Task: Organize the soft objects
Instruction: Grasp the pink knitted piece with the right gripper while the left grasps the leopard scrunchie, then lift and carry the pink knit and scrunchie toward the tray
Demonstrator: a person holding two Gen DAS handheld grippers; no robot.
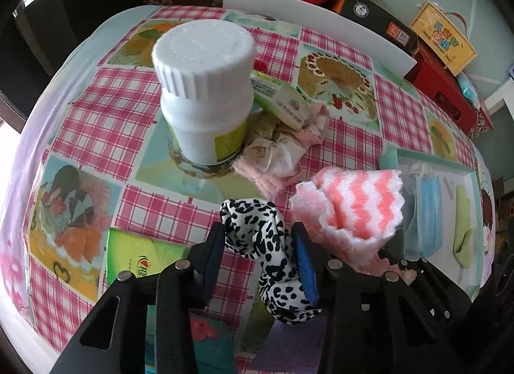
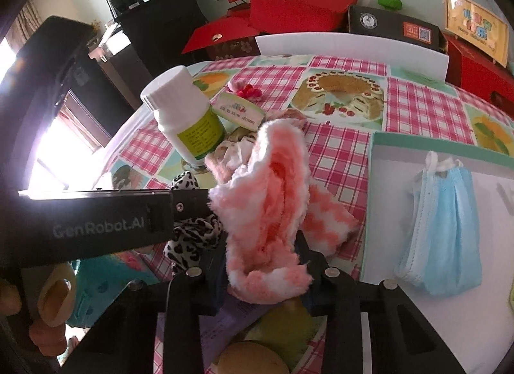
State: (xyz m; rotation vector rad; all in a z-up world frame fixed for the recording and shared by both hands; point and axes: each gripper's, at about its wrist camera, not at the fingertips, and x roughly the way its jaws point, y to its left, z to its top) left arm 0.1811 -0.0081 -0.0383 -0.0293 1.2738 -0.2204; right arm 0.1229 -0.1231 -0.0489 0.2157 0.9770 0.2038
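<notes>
Gripping two soft things at once near the table's (image 1: 96, 91) front edge, picking up looks like the step in hand.
Left gripper (image 1: 258, 242) is clamped on one leopard-print scrunchie (image 1: 270, 245); right gripper (image 2: 261, 255) is clamped on one pink-and-white fuzzy cloth (image 2: 273, 200). Next, probably, a carry to the white tray (image 2: 401, 162) at the right edge, holding one blue mask (image 2: 449, 226). One pale crumpled cloth (image 1: 273, 152) waits beside one white bottle (image 1: 205, 94).

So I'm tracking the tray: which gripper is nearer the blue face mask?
Right. The right gripper, clamping the pink fuzzy cloth, sits beside the blue face mask. The left gripper, on the leopard scrunchie, is farther.
</notes>
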